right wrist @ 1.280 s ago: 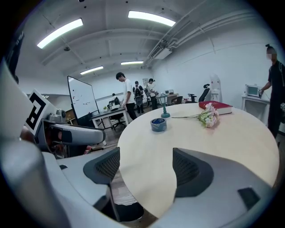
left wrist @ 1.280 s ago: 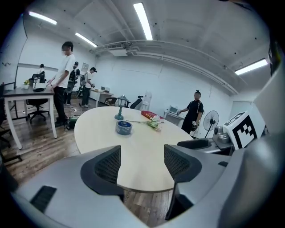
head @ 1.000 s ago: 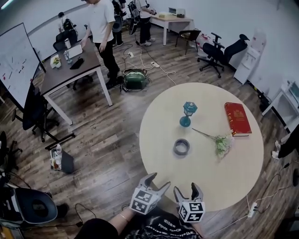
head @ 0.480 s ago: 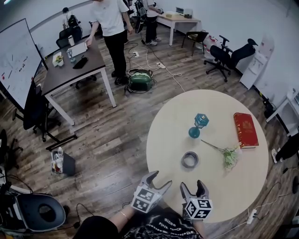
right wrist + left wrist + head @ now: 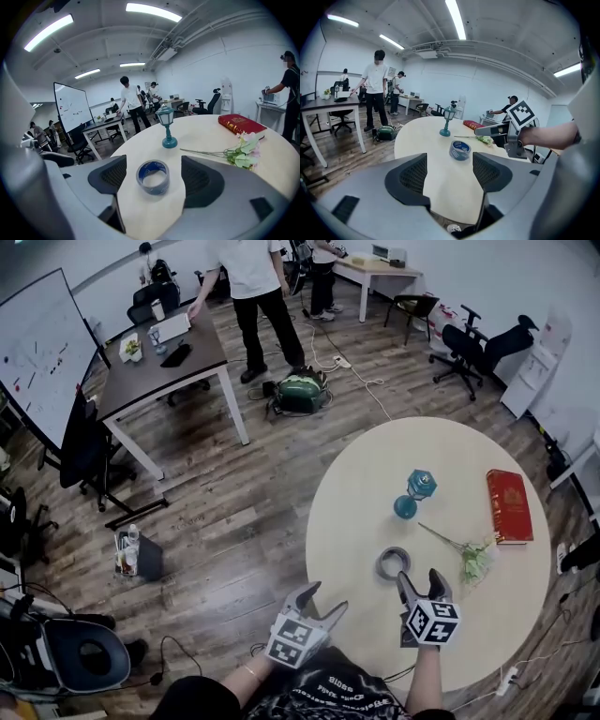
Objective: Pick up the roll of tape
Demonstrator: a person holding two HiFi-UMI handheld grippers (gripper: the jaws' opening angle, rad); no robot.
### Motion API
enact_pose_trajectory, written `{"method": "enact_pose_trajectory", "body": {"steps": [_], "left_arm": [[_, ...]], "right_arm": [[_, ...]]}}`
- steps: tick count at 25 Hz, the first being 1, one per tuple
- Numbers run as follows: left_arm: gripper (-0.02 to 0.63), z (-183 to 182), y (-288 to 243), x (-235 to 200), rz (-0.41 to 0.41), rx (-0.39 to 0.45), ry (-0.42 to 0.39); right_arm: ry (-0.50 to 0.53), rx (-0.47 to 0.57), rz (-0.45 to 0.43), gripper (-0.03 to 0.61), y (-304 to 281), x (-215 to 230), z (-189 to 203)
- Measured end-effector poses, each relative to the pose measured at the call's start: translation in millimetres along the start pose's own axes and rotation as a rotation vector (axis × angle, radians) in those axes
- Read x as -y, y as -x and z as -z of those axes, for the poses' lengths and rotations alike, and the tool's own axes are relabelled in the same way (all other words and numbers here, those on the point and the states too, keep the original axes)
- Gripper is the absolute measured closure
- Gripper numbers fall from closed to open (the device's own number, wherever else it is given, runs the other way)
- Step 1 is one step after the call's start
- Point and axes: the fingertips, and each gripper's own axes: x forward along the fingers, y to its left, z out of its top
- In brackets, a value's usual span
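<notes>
moved: right claw [image 5: 421, 579] had advanced over the worktop [image 5: 450, 451] toward the roll of tape [image 5: 393, 563] | tape lay flat, untouched, at right claw's 11 o'clock | right claw was released, empty | left claw [image 5: 320, 601] was released, at worktop's 7 o'clock edge

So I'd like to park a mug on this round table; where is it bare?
The round beige table is bare along its far-left rim, beyond the teal lantern ornament and grey roll of tape. Another bare patch lies near right, between the pale flower sprig, red hardback book and rim. Crowded: the middle band, where the right gripper hovers by the tape.
</notes>
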Motion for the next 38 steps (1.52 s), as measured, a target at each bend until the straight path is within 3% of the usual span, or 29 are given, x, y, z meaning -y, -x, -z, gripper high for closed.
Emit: {"method": "enact_pose_trajectory", "body": {"steps": [8, 19, 28, 33, 36, 38], "left_arm": [[0.288, 3.5, 5.2, -10.1, -0.064, -0.025, 0.017], [0.288, 17.6, 19.2, -18.6, -0.116, -0.074, 0.023], [0.288, 24.9, 24.2, -24.5, -0.153, -0.079, 0.056], [0.288, 24.1, 22.3, -21.8, -0.152, -0.083, 0.042], [0.288, 24.5, 20.8, -20.3, -0.15, -0.091, 0.036], [0.288, 25.2, 20.7, -20.4, -0.154, -0.092, 0.034]], "right_arm": [[0.09, -0.139, -0.029, 0.227, -64.2, 20.3, -2.7], [0.186, -0.396, -0.06, 0.227, -129.6, 26.2, 52.9], [0.22, -0.414, -0.015, 0.239, -138.9, 33.9, 53.7], [0.227, -0.388, 0.008, 0.318, -136.2, 34.1, 50.6], [0.195, -0.356, 0.028, 0.45, -138.1, 36.8, 52.9], [0.176, -0.342, 0.03, 0.463, -140.6, 38.1, 56.2]]}}
